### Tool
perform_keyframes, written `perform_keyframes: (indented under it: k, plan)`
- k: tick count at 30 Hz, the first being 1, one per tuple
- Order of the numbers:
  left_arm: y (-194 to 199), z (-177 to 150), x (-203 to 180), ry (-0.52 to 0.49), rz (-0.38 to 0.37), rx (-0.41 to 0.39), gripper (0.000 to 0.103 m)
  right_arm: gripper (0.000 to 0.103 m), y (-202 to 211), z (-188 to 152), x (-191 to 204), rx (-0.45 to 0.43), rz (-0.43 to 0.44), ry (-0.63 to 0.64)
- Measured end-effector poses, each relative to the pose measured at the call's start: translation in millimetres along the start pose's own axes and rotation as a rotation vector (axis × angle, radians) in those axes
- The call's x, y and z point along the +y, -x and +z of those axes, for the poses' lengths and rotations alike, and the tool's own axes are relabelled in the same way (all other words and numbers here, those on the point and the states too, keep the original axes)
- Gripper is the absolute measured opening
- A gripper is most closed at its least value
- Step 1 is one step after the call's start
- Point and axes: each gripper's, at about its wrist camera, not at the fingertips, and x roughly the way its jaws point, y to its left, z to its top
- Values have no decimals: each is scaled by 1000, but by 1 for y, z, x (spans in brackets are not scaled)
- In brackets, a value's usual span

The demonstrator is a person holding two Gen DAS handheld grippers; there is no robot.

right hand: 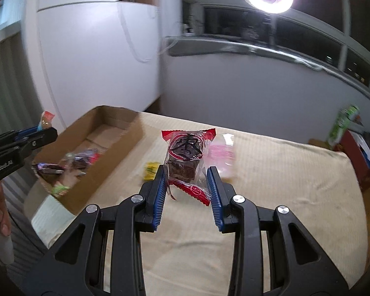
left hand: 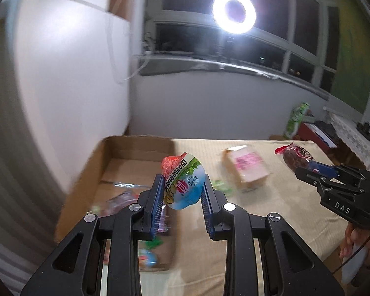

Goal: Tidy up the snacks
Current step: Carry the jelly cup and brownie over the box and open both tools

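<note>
Left wrist view: the left gripper (left hand: 183,192) has narrow jaws, clamped on a small jelly cup w/ printed blue-green foil lid (left hand: 183,181), held in the air just beside the open brown cardboard box (left hand: 135,148); probably the cup goes in there w/ the other snacks. A pink-printed packet (left hand: 248,167) lies on the beige ribbed cloth (left hand: 271,222).

Right wrist view: the right gripper (right hand: 186,182) is also narrow, pinching a clear packet w/ red ends and dark brown cake (right hand: 185,157), lifted above the cloth, near the box, likely for the same reason.
</note>
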Motion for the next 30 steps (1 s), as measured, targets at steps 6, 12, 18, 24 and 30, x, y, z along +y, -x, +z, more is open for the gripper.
perform_keyframes:
  k: [6,12,18,24,30]
  plan:
    - [7,-5,51,63,73,-4,27,34,-20,14,54,2,74,66]
    - [9,-8,78,100,101,-6,27,34,-30,20,89,8,124,110]
    - [9,-12,89,107,97,-4,27,34,-39,21,110,13,156,129]
    - [6,-11,91,101,97,-1,27,34,-47,21,118,16,179,137]
    - [4,-11,93,97,98,6,27,34,-50,22,122,18,197,143]
